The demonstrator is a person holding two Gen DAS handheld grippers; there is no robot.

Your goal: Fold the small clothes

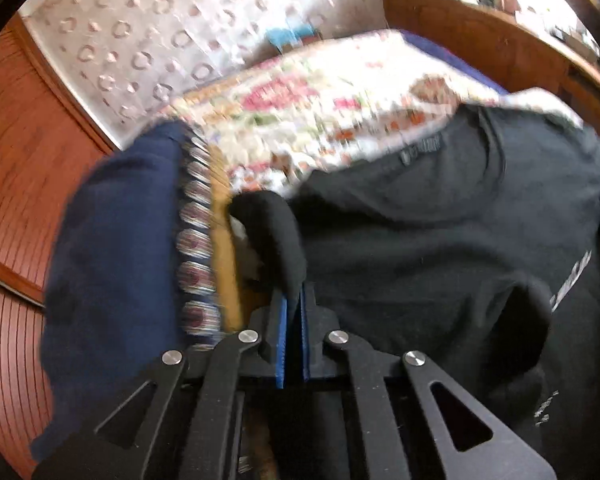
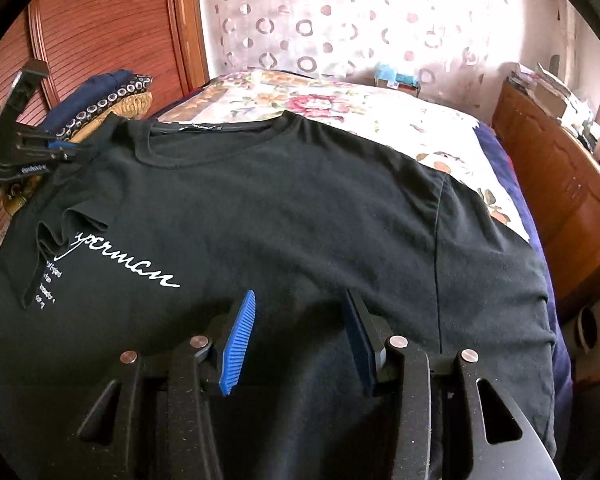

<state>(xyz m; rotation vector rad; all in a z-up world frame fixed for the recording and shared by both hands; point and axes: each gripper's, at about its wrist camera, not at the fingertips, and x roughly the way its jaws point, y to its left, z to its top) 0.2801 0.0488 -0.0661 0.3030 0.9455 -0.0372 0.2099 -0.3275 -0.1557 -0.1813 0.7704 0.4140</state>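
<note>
Right gripper (image 2: 296, 320) sits at the bottom of its view, jaws apart with nothing in them, over the black t-shirt (image 2: 280, 208) spread on the floral bed (image 2: 340, 100), while the left gripper (image 2: 66, 152) at left pinches the shirt's sleeve.

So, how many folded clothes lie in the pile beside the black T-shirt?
3 visible: a navy garment on top, a circle-patterned one under it, a mustard one lowest; more may be hidden.
</note>
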